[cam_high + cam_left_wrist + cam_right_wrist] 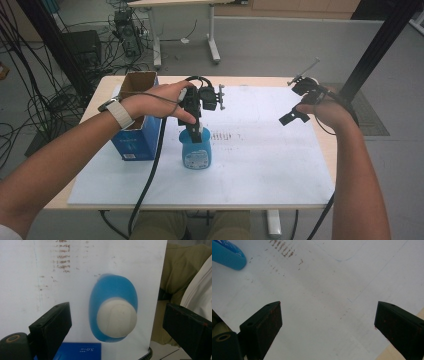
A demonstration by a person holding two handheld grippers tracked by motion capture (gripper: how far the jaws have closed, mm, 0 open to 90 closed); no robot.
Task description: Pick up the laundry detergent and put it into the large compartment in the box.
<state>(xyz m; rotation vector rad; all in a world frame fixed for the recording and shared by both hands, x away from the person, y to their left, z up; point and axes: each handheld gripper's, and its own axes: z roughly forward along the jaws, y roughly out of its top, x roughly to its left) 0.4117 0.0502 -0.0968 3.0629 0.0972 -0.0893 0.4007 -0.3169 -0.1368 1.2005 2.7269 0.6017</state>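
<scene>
Left tool above blue bottle, box beside

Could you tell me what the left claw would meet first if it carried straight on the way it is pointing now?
Most likely the white cap of the blue bottle, centred between the open left claw jaws; the remaining gap is unclear.

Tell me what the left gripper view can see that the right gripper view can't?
The left gripper view looks straight down on the blue bottle's white cap, which sits between the open jaws of the left gripper, with a corner of the blue box below it. The right gripper view has the right gripper open over a thin blue pen outline on the sheet. Both see the white sheet, its brown marks and some of the bottle.
</scene>
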